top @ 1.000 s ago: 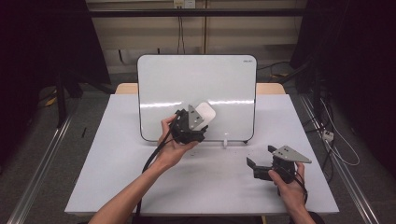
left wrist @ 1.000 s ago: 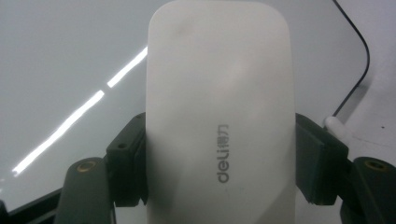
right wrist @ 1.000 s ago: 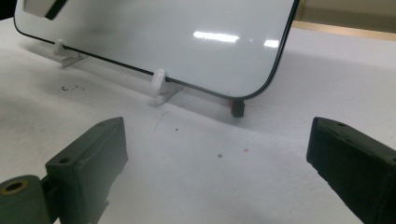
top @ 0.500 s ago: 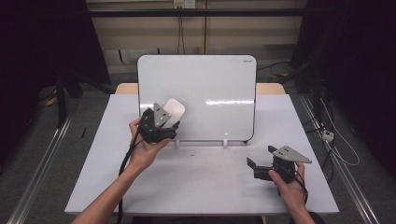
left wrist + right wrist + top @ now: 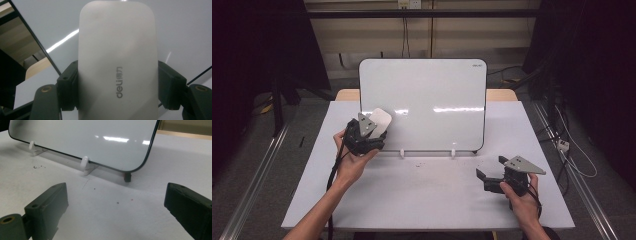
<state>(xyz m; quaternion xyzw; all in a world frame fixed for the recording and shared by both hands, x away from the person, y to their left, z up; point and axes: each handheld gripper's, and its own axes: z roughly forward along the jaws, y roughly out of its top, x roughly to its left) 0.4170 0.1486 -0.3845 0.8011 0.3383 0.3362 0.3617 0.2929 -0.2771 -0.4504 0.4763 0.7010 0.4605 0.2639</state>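
A white whiteboard [image 5: 427,100] stands upright on small white feet at the back of the table. My left gripper [image 5: 371,131] is shut on a white oblong eraser [image 5: 380,118], which sits at the board's lower left corner. In the left gripper view the eraser [image 5: 117,62] bears a "deli" mark and is clamped between both black jaws, with the board [image 5: 185,32] right behind it. My right gripper [image 5: 488,174] rests low at the table's front right, open and empty. In the right gripper view the board [image 5: 82,137] rises beyond the spread jaws.
The white table [image 5: 427,200] has small dark specks in front of the board. White clip feet [image 5: 85,165] and a dark foot [image 5: 127,177] prop the board. Cables [image 5: 572,150] trail over the floor at the right. Metal rails [image 5: 252,180] flank the table.
My left gripper has carried the eraser leftward across the board's lower part, from near the middle to the lower left corner. The right gripper has stayed still.
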